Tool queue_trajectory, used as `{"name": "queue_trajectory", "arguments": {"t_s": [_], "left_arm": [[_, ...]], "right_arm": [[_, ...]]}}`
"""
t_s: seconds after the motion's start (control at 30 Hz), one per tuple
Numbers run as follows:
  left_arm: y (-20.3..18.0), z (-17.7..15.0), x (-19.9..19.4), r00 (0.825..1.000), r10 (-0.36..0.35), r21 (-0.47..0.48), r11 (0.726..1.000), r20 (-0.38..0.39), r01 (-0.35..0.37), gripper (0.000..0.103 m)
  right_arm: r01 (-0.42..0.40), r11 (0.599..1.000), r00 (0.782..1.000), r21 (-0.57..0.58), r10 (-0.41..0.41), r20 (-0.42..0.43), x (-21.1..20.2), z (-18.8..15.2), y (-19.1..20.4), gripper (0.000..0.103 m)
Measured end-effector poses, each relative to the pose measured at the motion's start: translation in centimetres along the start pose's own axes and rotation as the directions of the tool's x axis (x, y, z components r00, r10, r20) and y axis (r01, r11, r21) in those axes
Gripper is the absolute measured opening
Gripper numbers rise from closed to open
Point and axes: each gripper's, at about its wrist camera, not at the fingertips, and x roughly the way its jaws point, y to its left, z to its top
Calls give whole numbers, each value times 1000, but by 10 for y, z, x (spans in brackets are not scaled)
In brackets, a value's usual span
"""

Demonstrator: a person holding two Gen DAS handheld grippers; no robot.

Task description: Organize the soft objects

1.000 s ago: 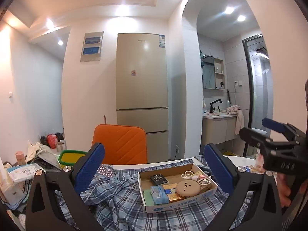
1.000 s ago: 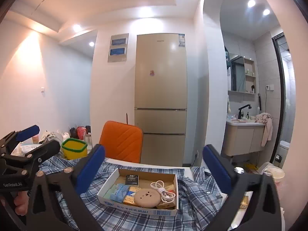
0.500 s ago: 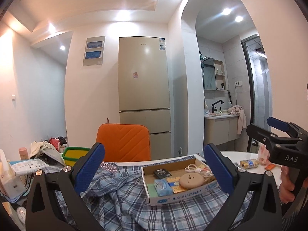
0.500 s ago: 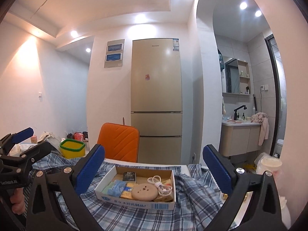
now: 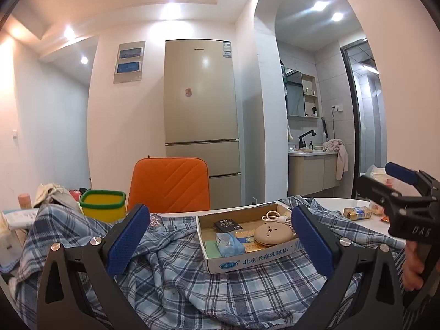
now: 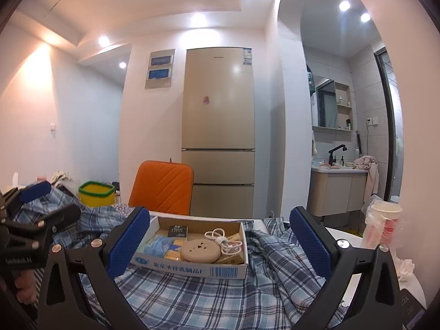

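Lifting the cardboard box point(image 5: 247, 258) off first would free the plaid shirt point(image 5: 192, 283) lying crumpled below both wide-apart, empty tongs, left tongs point(image 5: 217, 243) and right tongs point(image 6: 218, 243).

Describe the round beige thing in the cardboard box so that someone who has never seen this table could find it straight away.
Find the blue plaid shirt spread over the table; a shallow open cardboard box sits on it. Near the box's front wall lies the round beige disc, beside a coiled white cable. It is the only round item there, smooth, with a few small dark holes on top; its neighbours are flat packets.
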Motion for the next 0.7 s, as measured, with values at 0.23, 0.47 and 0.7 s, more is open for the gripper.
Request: {"name": "queue_trajectory", "arguments": {"t_s": [0.23, 0.47, 0.7], "left_arm": [[-2, -1, -7, 999, 16, 5, 1000, 28, -16, 103], [-5, 0, -8, 999, 20, 14, 1000, 32, -20, 103], [-2, 0, -10, 999, 19, -1, 1000, 39, -19, 103]], "right_arm": [[-7, 1000, 1000, 2, 7, -12, 3, -4, 0, 103], [-1, 1000, 1000, 3, 1, 7, 1, -5, -1, 103], [0, 1000, 1000, 5, 0, 2, 0, -5, -2, 103]]}}
